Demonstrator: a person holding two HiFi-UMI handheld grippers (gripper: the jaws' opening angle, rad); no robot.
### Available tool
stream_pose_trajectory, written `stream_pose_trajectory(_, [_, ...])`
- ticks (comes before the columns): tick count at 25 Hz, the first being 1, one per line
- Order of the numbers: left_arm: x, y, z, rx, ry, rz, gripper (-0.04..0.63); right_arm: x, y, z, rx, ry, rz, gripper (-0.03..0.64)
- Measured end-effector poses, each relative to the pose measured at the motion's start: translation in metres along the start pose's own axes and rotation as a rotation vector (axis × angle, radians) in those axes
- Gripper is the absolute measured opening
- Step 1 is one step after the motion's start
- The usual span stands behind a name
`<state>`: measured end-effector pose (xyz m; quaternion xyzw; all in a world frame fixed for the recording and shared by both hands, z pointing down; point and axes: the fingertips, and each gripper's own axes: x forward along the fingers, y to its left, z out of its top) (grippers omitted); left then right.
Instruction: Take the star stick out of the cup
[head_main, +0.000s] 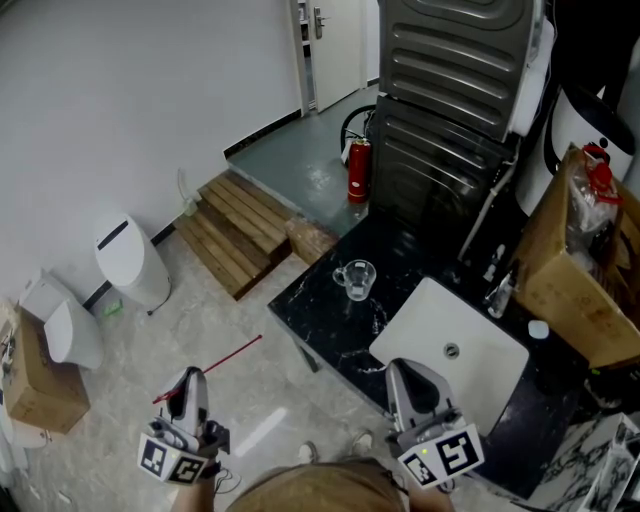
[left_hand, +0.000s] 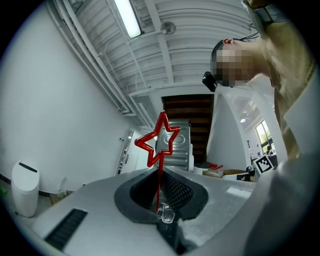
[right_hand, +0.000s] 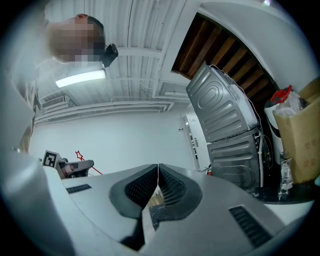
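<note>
A wooden pallet and a white bin are set on a pale mottled floor along a white wall. A white sink is sunk in a black marbled counter, and the ribbed ceiling is lit by a fluorescent tube.

There are 2 grippers: left gripper and right gripper. 1 star stick sits between the left fingers. 1 cup. 1 sink. 1 fire extinguisher. 1 bin.
</note>
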<state>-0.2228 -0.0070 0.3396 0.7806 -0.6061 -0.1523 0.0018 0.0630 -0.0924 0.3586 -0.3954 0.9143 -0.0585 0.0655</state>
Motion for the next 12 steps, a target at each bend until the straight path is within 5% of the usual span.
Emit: stream_pose_trajectory(12, [0.012,-0.007,0.005,-0.027,-0.023,-0.019,0.012,0.003,-0.004,-0.003,-0.008,0.022,0.0,0.002])
